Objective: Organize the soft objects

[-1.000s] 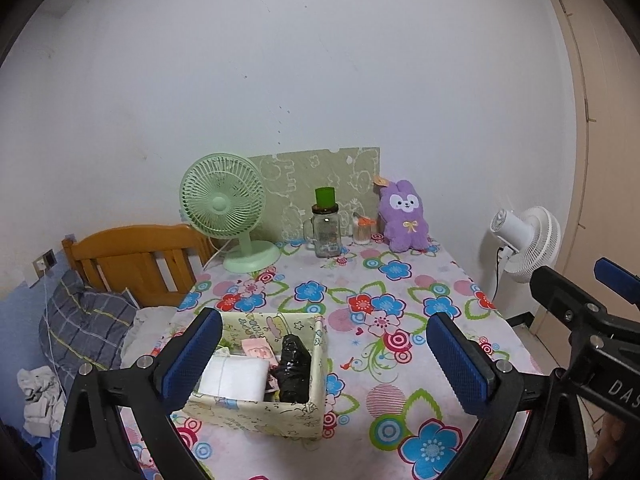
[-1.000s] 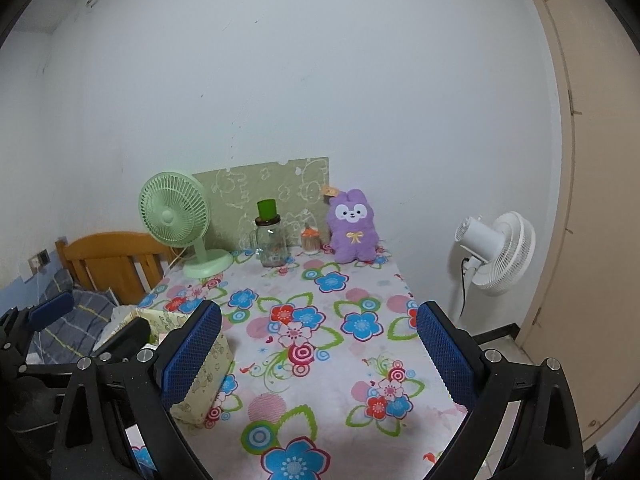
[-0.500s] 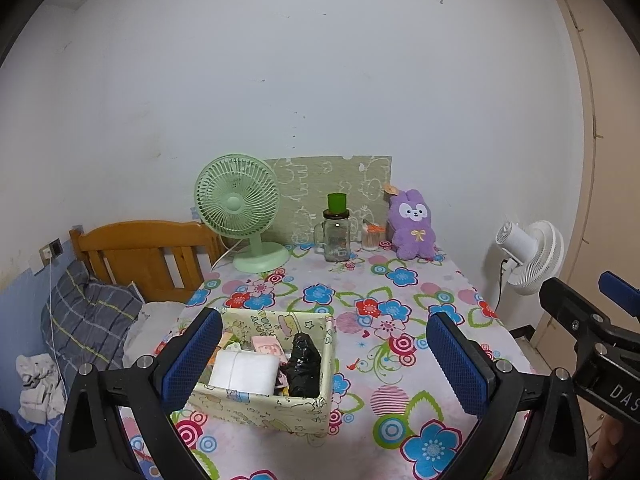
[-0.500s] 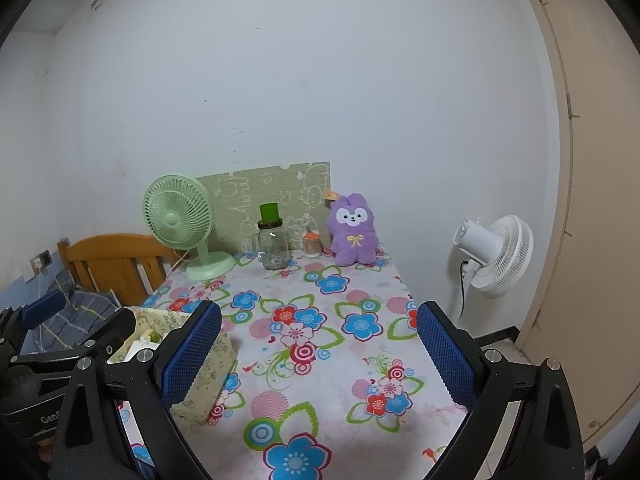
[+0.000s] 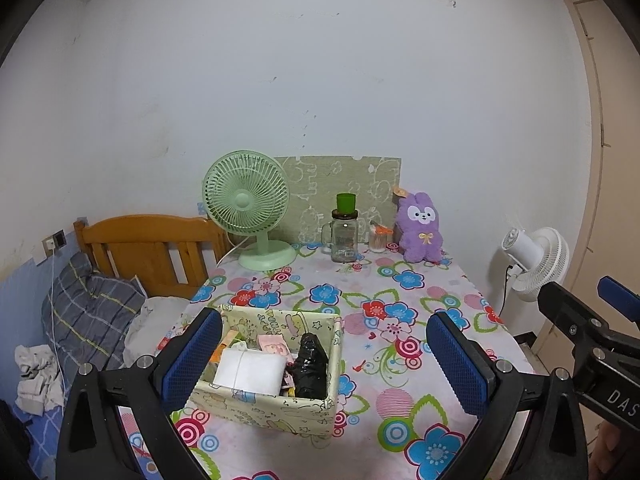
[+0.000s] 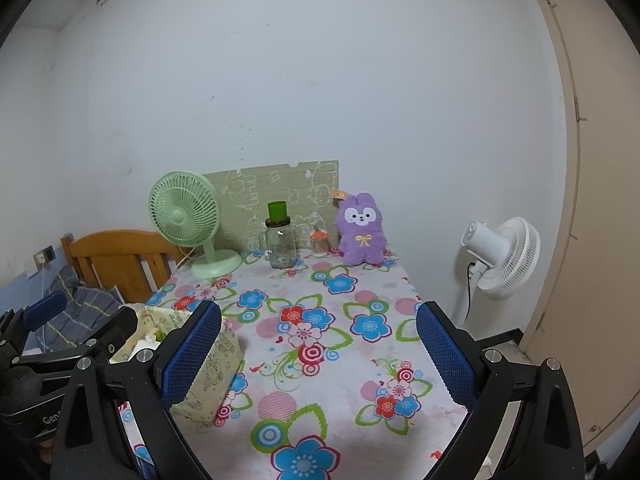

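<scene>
A purple plush bunny (image 5: 421,229) sits upright at the table's far edge against the wall; it also shows in the right wrist view (image 6: 362,232). A patterned fabric box (image 5: 276,404) stands near the front left, holding a white folded item (image 5: 248,372), a black bag (image 5: 310,368) and small packets. My left gripper (image 5: 324,364) is open and empty, held above the box's near side. My right gripper (image 6: 318,356) is open and empty over the table's front middle, with the box (image 6: 208,380) by its left finger.
A green desk fan (image 5: 248,208), a glass jar with a green cup on top (image 5: 345,236) and a small orange-lidded jar (image 5: 377,238) stand at the far edge before a green board (image 5: 340,192). A white floor fan (image 6: 504,256) stands right of the table. A bed with a wooden headboard (image 5: 148,248) lies left.
Both grippers have drawn back and risen a little, so the table and box look smaller and farther. Both stay open and empty.
</scene>
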`<state>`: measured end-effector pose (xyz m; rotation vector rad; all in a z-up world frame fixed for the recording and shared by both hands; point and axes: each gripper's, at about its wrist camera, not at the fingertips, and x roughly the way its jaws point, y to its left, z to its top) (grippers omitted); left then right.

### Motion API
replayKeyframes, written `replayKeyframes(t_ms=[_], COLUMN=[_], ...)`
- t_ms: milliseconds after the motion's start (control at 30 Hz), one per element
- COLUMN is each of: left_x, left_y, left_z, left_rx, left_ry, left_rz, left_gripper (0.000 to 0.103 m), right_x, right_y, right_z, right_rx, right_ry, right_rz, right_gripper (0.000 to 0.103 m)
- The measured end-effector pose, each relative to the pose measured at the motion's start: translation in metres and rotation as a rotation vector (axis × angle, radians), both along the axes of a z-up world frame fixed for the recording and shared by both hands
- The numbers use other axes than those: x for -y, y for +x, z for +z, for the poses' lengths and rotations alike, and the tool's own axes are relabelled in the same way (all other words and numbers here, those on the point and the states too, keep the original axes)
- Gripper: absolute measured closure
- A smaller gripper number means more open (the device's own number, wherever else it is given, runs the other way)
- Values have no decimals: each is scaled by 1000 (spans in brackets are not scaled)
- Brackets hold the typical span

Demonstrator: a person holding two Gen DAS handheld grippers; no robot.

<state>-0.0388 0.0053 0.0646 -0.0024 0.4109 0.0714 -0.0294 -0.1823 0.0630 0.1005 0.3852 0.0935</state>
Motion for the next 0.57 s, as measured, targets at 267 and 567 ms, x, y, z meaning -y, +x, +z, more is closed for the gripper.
replayKeyframes(t_ms=[267, 567], left_x=[-3, -5], left_y=[3, 8], left_z=[-1, -4], left_rx=[-7, -18], left_ry=[-5, -6], left_rz=[5, 8], left_gripper=[0, 0], right_x=[-3, -6], right_y=[5, 9], right_z=[-2, -4], right_rx=[-11, -26], right_ry=[-4, -6], right_rz=[7, 10], right_gripper=[4, 3])
